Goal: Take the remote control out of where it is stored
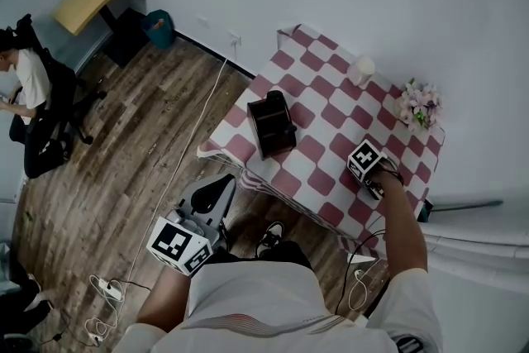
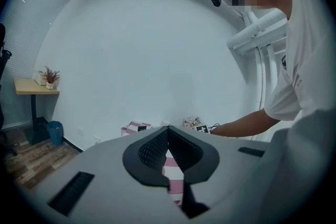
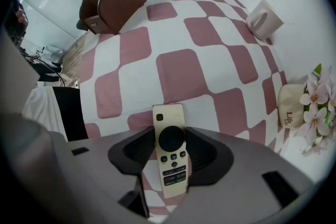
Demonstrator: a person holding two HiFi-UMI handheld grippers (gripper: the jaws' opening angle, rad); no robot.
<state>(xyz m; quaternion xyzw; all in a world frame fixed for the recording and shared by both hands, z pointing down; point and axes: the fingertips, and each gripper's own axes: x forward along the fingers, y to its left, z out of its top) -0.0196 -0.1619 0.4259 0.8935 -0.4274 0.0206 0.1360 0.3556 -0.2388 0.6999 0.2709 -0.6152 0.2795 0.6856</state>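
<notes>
White shirt cloth [image 1: 273, 302] fills the head view's 6 o'clock edge, nearest of all. Beyond it, from 12 to 4 o'clock, stands the table [image 1: 331, 116] under its pink-and-white checked cover. The dark brown storage box [image 1: 271, 124] sits at the table's 9 o'clock side, well apart from the right gripper [image 1: 372, 178], which points down at the cloth near the 5 o'clock corner. The left gripper [image 1: 216, 188] hangs off the table at 7 o'clock; its own view shows the jaws met at their tips with nothing between them. The right gripper's view shows its jaws clamped on the remote control [image 3: 171, 157], which is out of the box and over the checked cloth, the box at 11 o'clock. The step in hand looks like setting the remote down. To do it well, I would keep the grip firm and the gripper plumb, bring the remote's free end onto the cloth, tip it flat, and only then part the jaws. It should land short of the near table edge so it cannot slide off. The remote is a slim cream bar, face to the camera. A round black dial sits high on it, a small dark button at its top corner, and rows of little buttons below.
</notes>
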